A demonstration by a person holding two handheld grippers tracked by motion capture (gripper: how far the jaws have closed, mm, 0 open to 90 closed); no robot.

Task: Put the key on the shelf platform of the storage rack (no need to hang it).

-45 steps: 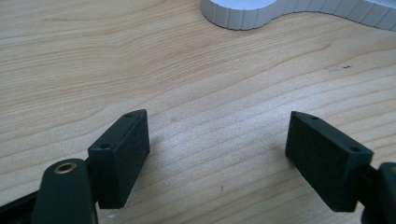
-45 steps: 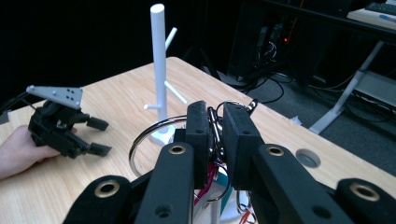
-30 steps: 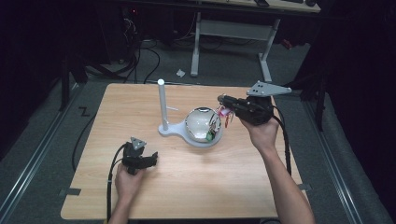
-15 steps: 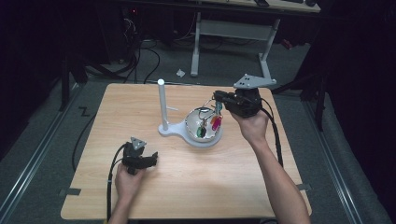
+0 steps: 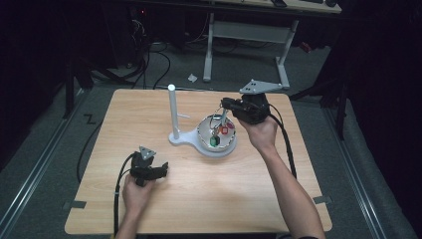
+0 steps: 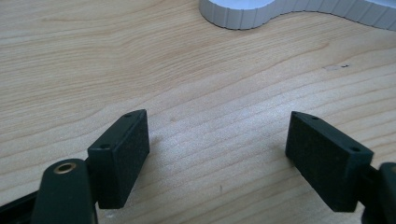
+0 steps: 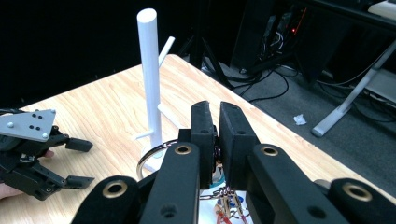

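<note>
A post stand (image 5: 173, 113) is set near the centre of the bench (image 5: 119, 112), with a bowl (image 5: 205, 143) joined to its base on the right. A key bunch (image 5: 220, 130) is hung over the bowl from the right tool (image 5: 225, 103). The left tool (image 5: 158, 169) is rested on the bench at front left, well apart from the stand.

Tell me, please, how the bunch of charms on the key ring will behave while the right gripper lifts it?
Probably floppy: the charms dangle on loose links below the right gripper, so they may swing. Likely light, being small. The metal ring may slip between the pads.
</note>
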